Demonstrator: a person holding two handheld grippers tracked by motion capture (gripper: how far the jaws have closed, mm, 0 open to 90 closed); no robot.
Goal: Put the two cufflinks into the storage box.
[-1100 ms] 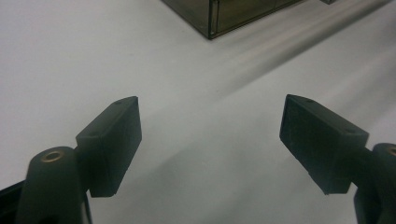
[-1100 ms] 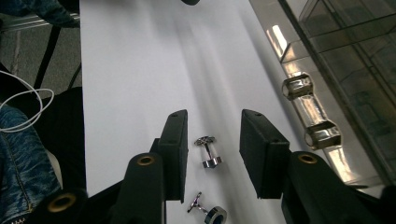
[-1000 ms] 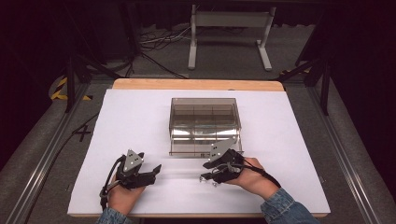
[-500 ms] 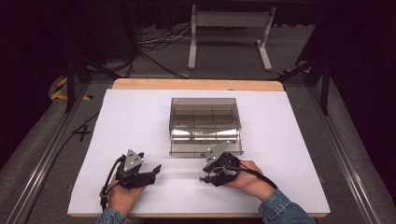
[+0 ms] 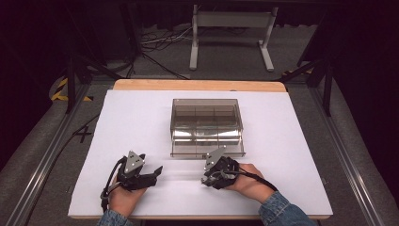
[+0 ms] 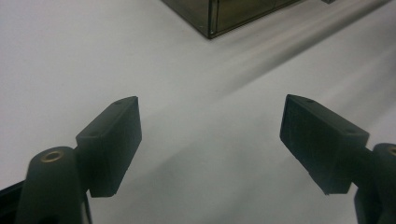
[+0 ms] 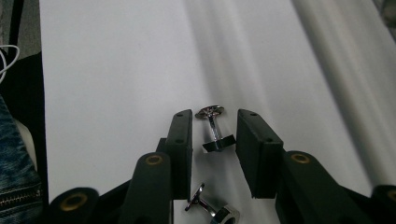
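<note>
On the white surface [image 5: 141, 122] in the high view, the right gripper [image 5: 210, 177] sits just at 6 o'clock of the smoky clear box [image 5: 207, 126], whose divided compartments look empty as far as the glare lets one tell, while the left gripper [image 5: 153, 173] rests well apart at 8 o'clock. In the left gripper view, its fingers [image 6: 112, 140] stand wide open over bare surface, holding nothing. In the right gripper view, the fingers [image 7: 181, 140] have just been closing and bracket a silver cufflink [image 7: 212, 128] without yet pressing it; its post runs toward 12 o'clock, along the fingers. A second cufflink [image 7: 210, 207] lies at 6 o'clock, near the palm.
</note>
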